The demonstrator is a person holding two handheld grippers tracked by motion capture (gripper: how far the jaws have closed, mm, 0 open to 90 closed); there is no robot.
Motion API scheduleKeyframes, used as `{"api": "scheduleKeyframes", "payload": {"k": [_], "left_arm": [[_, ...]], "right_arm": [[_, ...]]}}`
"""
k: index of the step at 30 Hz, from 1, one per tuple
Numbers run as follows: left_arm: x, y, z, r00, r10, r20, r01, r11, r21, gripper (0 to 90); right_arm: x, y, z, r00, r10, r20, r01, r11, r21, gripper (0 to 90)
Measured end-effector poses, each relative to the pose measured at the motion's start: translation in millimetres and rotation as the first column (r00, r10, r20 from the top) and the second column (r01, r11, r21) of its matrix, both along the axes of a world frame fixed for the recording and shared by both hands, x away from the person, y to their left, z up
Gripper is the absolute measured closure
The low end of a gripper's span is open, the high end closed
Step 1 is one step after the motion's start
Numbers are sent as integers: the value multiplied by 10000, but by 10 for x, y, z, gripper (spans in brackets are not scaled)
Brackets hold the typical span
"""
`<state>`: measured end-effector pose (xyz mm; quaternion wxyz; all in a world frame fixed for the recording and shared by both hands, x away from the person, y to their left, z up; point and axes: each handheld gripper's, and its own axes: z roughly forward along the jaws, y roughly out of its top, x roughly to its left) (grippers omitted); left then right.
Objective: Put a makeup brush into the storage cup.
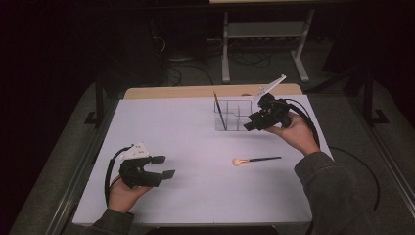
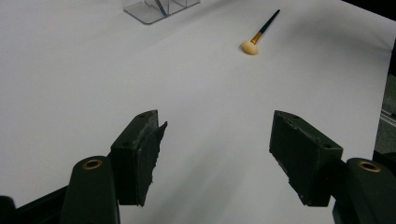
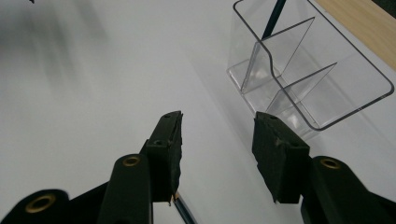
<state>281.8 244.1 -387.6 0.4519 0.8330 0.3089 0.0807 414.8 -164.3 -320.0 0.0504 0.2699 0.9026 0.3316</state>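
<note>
Left gripper (image 1: 164, 167), lower left, jaws wide and empty, faces the brush (image 1: 257, 159) lying crosswise mid-frame, nearer the empty half-open right gripper (image 1: 250, 123).

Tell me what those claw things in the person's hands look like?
Each gripper, left and right, is black with two chunky jaws and brass-coloured rivets. A pale plate sits on top. A black cable trails from each. The person wears dark greenish-grey sleeves.

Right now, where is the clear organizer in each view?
High view: clear organizer upper centre, beside the right hand-held gripper.
Left gripper view: clear organizer at top edge, left of centre.
Right gripper view: clear organizer upper right.
Shared landmark: dark brush standing in it.
</note>
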Motion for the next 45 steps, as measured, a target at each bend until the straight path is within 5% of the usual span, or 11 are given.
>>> {"api": "scheduleKeyframes", "payload": {"k": [20, 45], "left_arm": [[0, -19, 20, 10000, -73, 53, 73, 10000, 52, 325], [-44, 19, 33, 9999, 51, 112, -52, 9999, 89, 315]], "right_arm": [[-143, -53, -103, 9998, 148, -126, -148, 9999, -1, 399], [-235, -66, -354, 9972, 574, -481, -586, 9980, -235, 388]]}}
